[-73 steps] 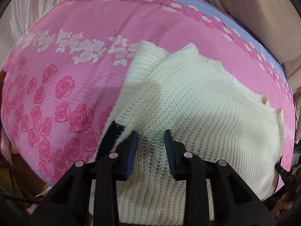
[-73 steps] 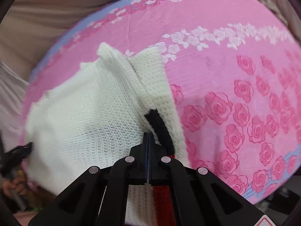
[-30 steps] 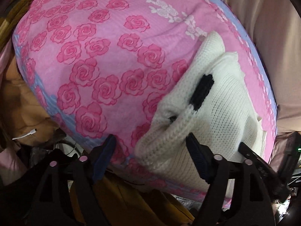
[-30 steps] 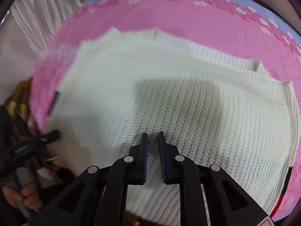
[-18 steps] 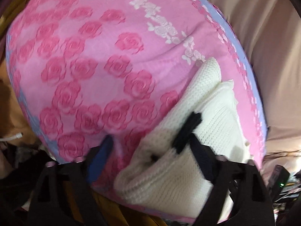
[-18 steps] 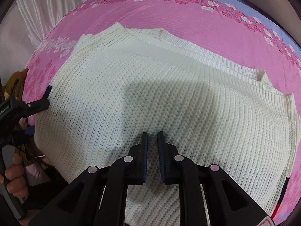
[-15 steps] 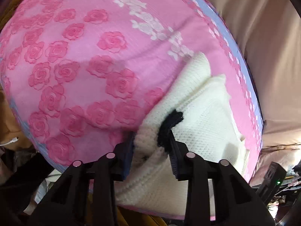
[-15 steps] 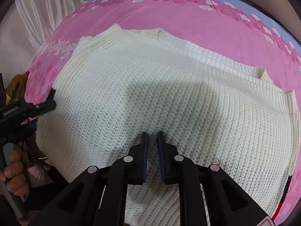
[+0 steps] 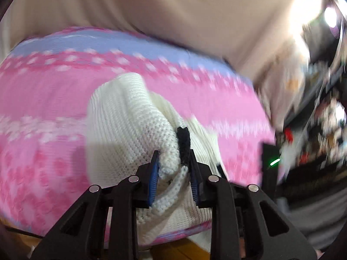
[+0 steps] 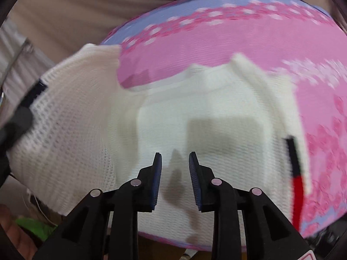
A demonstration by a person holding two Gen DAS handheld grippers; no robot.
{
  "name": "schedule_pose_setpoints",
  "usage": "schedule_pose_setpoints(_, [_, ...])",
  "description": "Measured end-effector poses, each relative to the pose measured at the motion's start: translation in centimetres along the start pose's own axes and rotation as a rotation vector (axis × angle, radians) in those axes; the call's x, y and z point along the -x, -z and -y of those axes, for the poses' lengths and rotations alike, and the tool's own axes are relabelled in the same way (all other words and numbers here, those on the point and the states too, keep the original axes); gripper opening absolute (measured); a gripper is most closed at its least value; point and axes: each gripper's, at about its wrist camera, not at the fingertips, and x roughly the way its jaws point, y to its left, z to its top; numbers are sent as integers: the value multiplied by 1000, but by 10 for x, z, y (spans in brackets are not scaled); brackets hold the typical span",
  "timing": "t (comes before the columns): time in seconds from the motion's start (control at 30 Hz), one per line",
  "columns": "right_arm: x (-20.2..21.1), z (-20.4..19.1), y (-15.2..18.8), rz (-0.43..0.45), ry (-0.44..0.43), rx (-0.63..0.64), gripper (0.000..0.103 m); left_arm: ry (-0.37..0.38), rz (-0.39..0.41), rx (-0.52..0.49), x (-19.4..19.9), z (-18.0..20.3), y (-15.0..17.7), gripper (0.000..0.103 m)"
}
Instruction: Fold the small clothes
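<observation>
A cream knitted sweater [image 10: 216, 117] with black and red trim [image 10: 295, 169] lies on a pink rose-print bedspread [image 10: 238, 32]. My left gripper [image 9: 173, 169] is shut on a bunched sweater edge [image 9: 171, 160] with a black trim patch [image 9: 184, 143], lifting it off the bed. In the right wrist view this lifted left side [image 10: 65, 119] hangs raised, with the left gripper's finger [image 10: 34, 93] on it. My right gripper [image 10: 174, 164] is open and empty, just above the sweater's middle.
A beige wall or curtain [image 9: 151, 10] stands behind the bed. Blurred dark clutter and a green light [image 9: 274, 162] lie off the bed's right side in the left wrist view. A hand [image 10: 13, 234] shows at the lower left of the right wrist view.
My left gripper closed on the sweater's trimmed edge and lifted it up and over toward the middle. My right gripper opened from nearly shut while staying over the sweater.
</observation>
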Motion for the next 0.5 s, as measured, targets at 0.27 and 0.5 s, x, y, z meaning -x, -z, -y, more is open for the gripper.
schedule_pose_setpoints(0.27, [33,69,18,49,16,-151,57,-137,-131,63,-25,-11,26,79])
schedule_pose_setpoints(0.5, [21,37,-14,8,-198,-188,79,-124,-85,341,22,-90,26,84])
